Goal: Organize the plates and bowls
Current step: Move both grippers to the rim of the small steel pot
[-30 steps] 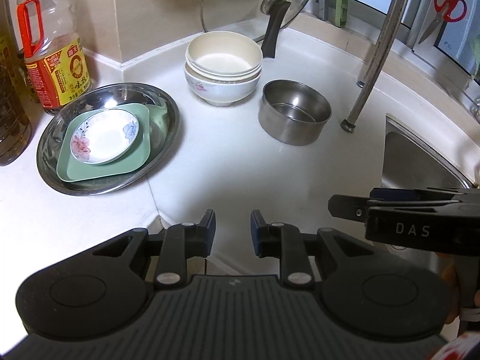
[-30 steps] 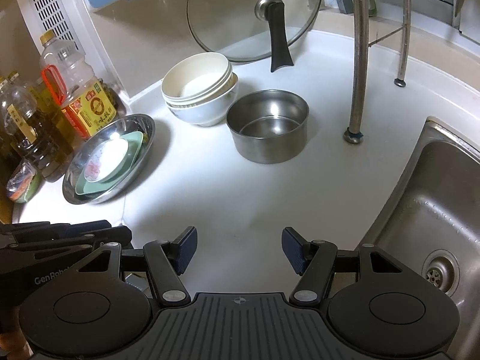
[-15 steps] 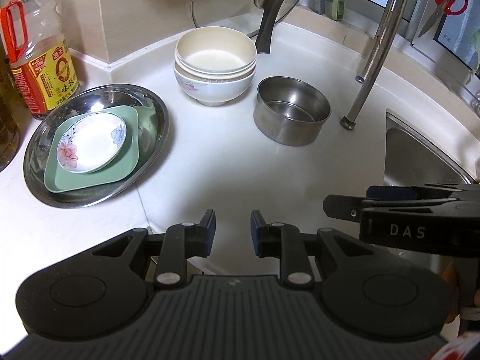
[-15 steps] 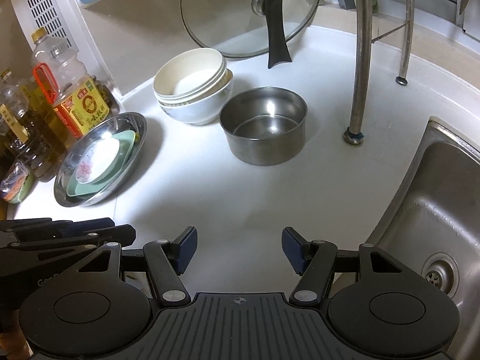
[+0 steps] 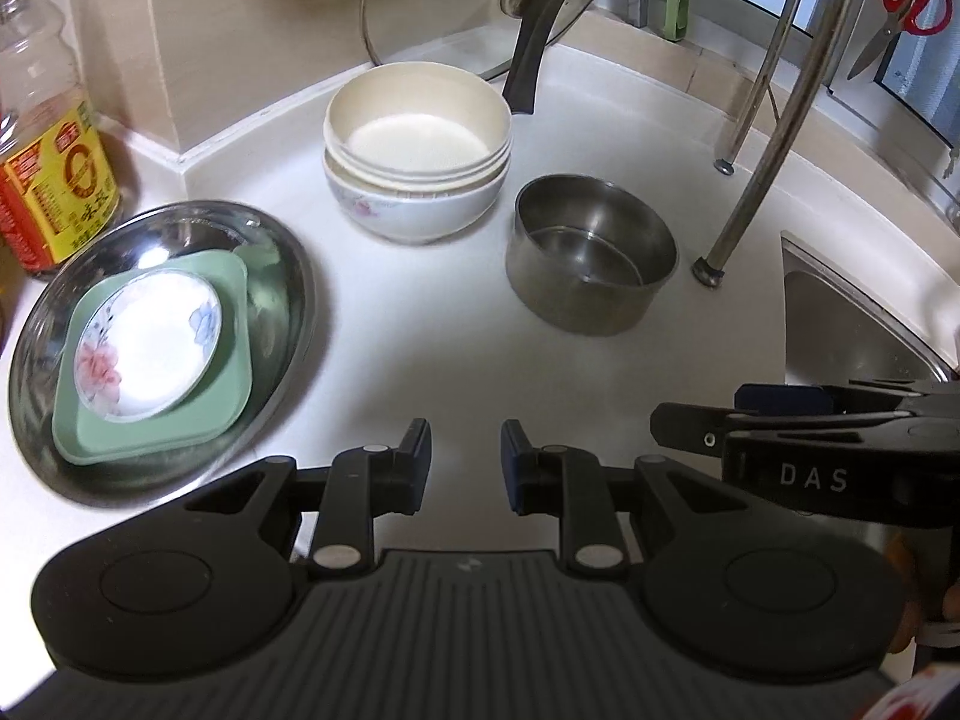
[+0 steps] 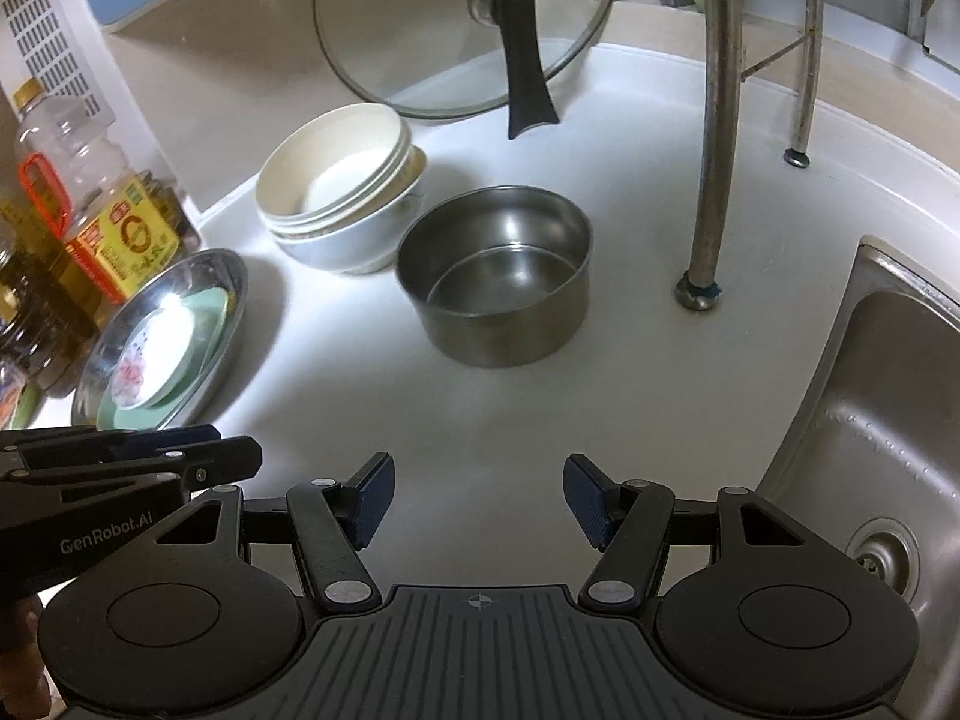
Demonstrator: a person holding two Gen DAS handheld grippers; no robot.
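Observation:
A stack of cream and white bowls (image 5: 417, 174) (image 6: 342, 192) stands at the back of the white counter. A steel bowl (image 5: 591, 252) (image 6: 498, 273) sits to its right. A steel plate (image 5: 282, 258) (image 6: 234, 276) at the left holds a green square plate (image 5: 231, 396) with a small floral dish (image 5: 147, 351) (image 6: 153, 354) on top. My left gripper (image 5: 465, 459) is narrowly open and empty above the counter's front. My right gripper (image 6: 477, 495) is wide open and empty, in front of the steel bowl.
A glass pot lid (image 6: 468, 30) leans on the back wall. Oil bottles (image 6: 99, 204) stand at the far left. A faucet pipe (image 6: 711, 150) rises right of the steel bowl. A steel sink (image 6: 888, 450) lies at the right.
Both grippers have moved forward and a little right toward the bowls. Their jaw openings are unchanged.

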